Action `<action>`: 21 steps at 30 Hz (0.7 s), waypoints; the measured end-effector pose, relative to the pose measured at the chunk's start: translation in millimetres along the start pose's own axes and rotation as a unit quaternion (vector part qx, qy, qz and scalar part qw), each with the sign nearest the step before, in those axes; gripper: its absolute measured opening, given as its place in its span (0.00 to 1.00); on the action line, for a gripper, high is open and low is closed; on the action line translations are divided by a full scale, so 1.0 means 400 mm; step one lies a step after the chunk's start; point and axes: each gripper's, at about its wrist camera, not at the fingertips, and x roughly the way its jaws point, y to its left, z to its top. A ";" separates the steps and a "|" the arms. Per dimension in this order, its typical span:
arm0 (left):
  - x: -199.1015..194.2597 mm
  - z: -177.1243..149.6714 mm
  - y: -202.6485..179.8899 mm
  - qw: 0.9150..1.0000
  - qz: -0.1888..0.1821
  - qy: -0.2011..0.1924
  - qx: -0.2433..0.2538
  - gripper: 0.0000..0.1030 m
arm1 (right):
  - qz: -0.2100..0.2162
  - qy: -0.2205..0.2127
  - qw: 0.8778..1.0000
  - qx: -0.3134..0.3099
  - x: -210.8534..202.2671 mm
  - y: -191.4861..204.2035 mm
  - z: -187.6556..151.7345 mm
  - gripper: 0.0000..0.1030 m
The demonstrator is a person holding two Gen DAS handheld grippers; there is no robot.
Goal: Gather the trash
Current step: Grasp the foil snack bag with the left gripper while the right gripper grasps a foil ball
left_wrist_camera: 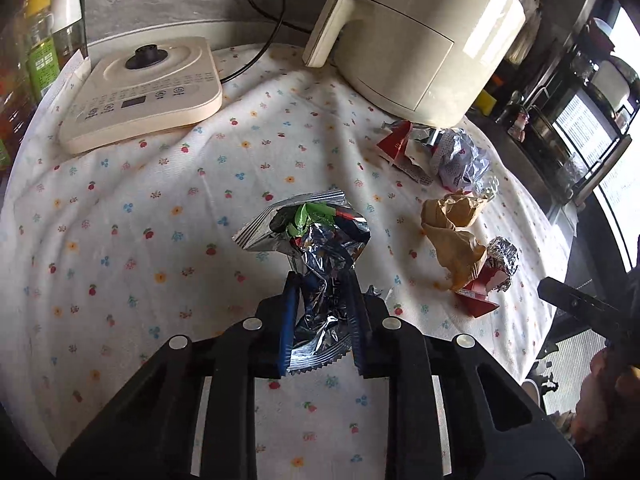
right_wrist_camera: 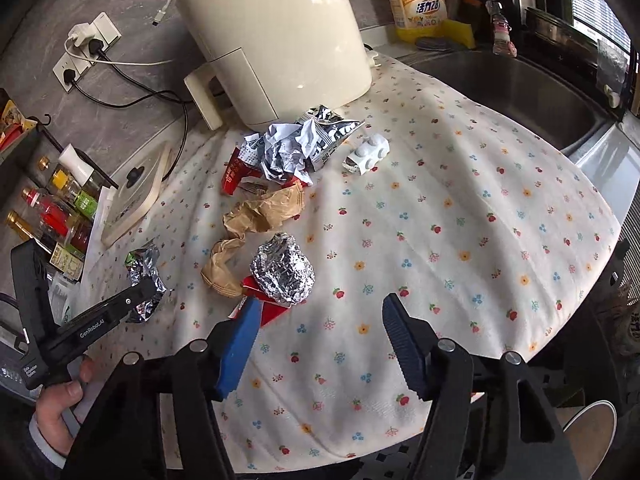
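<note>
Left hand-held gripper (left_wrist_camera: 320,312) clamps silver wrapper (left_wrist_camera: 316,256).

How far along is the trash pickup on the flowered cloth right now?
Done: nothing visibly collected yet. In hand: left gripper is shut on the silver snack wrapper. Left: foil ball, brown paper, crumpled pile and white piece. Right gripper is open.

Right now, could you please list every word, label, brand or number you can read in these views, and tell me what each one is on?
"GenRobot.AI": white print on the black body of the left gripper, seen from the right wrist.
"活力28": red characters on the yellow detergent bottle.
Too small or blurred to read: the kettle base panel, the green bottle label, the crumpled wrappers, and small white print lower on the left gripper's handle.
</note>
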 end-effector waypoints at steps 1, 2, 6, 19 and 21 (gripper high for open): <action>-0.014 -0.005 0.010 1.000 -0.001 -0.006 -0.006 0.22 | 0.003 0.002 1.000 -0.003 0.008 0.005 0.008 0.61; -0.026 -0.010 0.019 1.000 0.000 -0.011 -0.012 0.22 | 0.005 0.004 1.000 -0.006 0.018 0.010 0.016 0.61; -0.071 -0.024 0.053 0.999 0.007 -0.028 -0.028 0.22 | 0.011 0.010 1.000 -0.011 0.055 0.024 0.046 0.61; -0.121 -0.051 0.125 0.997 0.034 -0.038 -0.061 0.22 | 0.036 0.054 0.998 0.016 0.152 0.026 0.058 0.40; -0.120 -0.052 0.122 0.997 0.032 -0.038 -0.060 0.22 | 0.041 0.051 0.998 0.025 0.137 0.015 0.058 0.40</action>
